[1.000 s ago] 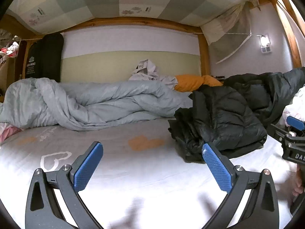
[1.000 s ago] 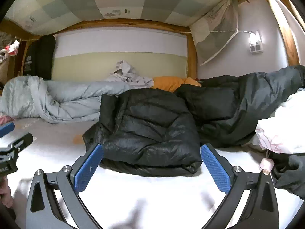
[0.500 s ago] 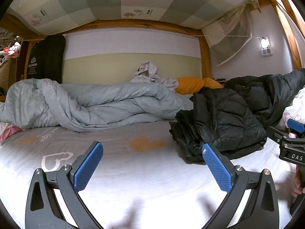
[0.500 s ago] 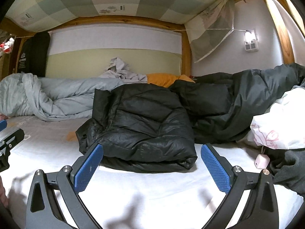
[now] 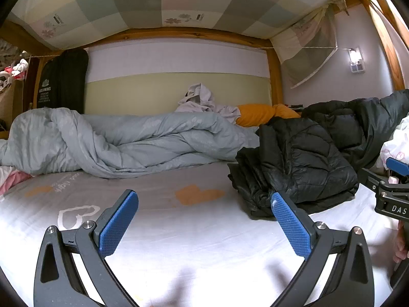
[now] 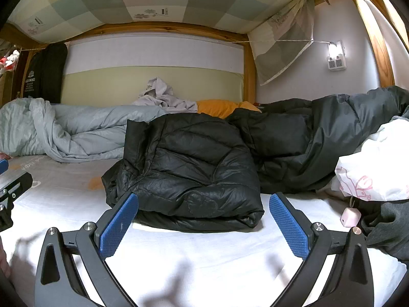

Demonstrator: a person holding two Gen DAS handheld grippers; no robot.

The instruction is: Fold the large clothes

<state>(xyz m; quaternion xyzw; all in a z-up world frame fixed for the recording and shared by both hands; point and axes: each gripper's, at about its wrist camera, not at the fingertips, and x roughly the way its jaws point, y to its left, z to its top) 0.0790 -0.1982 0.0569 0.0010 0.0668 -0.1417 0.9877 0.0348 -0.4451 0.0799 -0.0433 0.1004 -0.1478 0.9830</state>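
Over the last second both views have pulled back a little and tipped slightly upward: the black puffer jacket now sits a shade smaller and further off than it did, and neither claw has touched it in that time. It lies on the bed as a compact, roughly squared bundle, its near edge doubled under, so I judge this garment's fold to be finished or nearly so and the person to be backing away from it. A second dark coat sprawls unfolded behind and to the right of the bundle, touching it, and looks like the likely next piece. The right claw hovers low over the sheet just in front of the folded jacket, its blue pads spread wide apart, holding nothing and touching nothing. The left claw hangs over bare sheet to the left of the jacket, equally wide open and empty, with the jacket's edge showing just beyond its right pad. A rumpled grey duvet fills the far left of the bed, and a white printed bag rests at the right, near a small pink charger.
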